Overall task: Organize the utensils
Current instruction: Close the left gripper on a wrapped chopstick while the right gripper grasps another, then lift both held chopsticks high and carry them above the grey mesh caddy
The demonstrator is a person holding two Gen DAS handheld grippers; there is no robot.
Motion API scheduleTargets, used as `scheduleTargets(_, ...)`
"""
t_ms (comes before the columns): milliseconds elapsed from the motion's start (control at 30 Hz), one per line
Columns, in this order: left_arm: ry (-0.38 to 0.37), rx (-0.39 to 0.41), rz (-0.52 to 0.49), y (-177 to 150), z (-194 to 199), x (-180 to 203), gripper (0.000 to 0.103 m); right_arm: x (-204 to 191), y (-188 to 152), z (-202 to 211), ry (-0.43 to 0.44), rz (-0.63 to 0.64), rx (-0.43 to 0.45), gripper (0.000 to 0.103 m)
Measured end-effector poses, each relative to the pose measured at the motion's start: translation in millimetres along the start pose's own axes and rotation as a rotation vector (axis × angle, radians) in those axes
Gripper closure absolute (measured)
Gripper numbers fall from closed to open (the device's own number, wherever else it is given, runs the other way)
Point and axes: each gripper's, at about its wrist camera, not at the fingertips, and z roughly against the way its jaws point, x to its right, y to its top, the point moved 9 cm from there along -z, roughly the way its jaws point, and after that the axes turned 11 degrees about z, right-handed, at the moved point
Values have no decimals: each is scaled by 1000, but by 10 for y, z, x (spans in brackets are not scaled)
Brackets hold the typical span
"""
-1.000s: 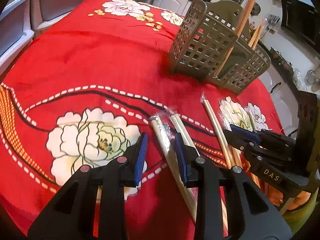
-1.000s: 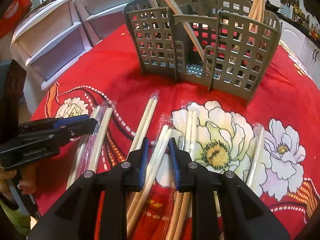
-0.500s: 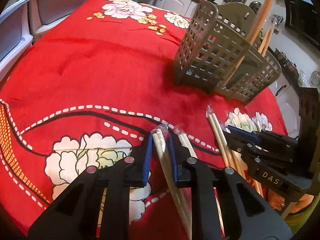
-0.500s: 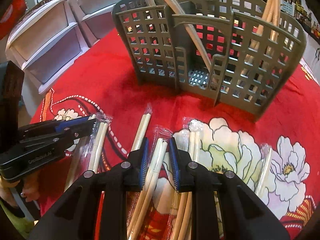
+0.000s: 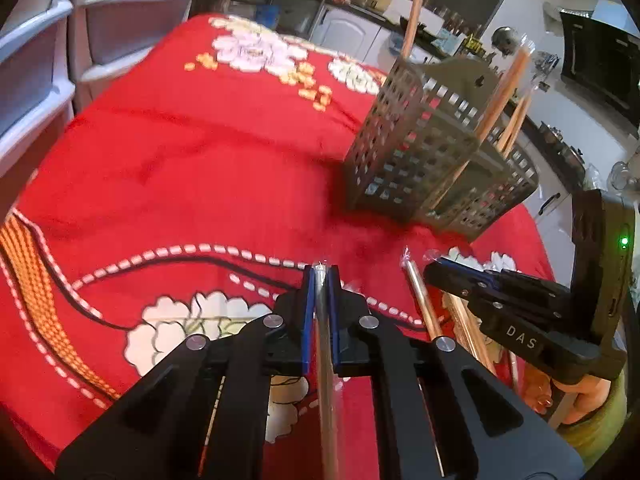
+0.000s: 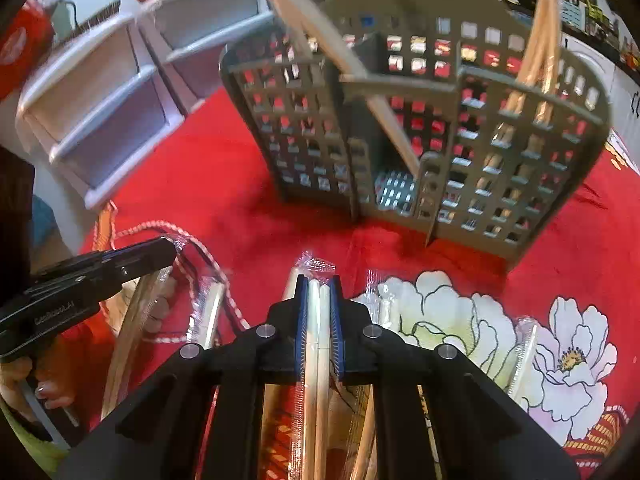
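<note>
The left gripper (image 5: 319, 312) is clamped on one wrapped pair of chopsticks (image 5: 326, 360), which runs back between its fingers (image 5: 307, 320). The jaws of the right gripper (image 6: 319, 320) are closing on a second wrapped pair (image 6: 316, 360), and the pads already press its sides. More wrapped pairs (image 6: 384, 308) lie on the red desk cloth (image 5: 180, 152), just beside the right fingers. The grey utensil basket (image 6: 420, 140) stands ahead of both grippers, well apart from them, with some chopsticks already inside. To do this step well, I think each hand must lift straight, keep the sticks in line with the fingers, and tilt them upright before lowering them into a compartment, so that the slippery wrapper does not slide out.
</note>
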Motion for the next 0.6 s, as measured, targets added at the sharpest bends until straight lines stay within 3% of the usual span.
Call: scheduleTargets(600,-110,161,-54,379,627,560,102,56,370,1163,45,10,311,93)
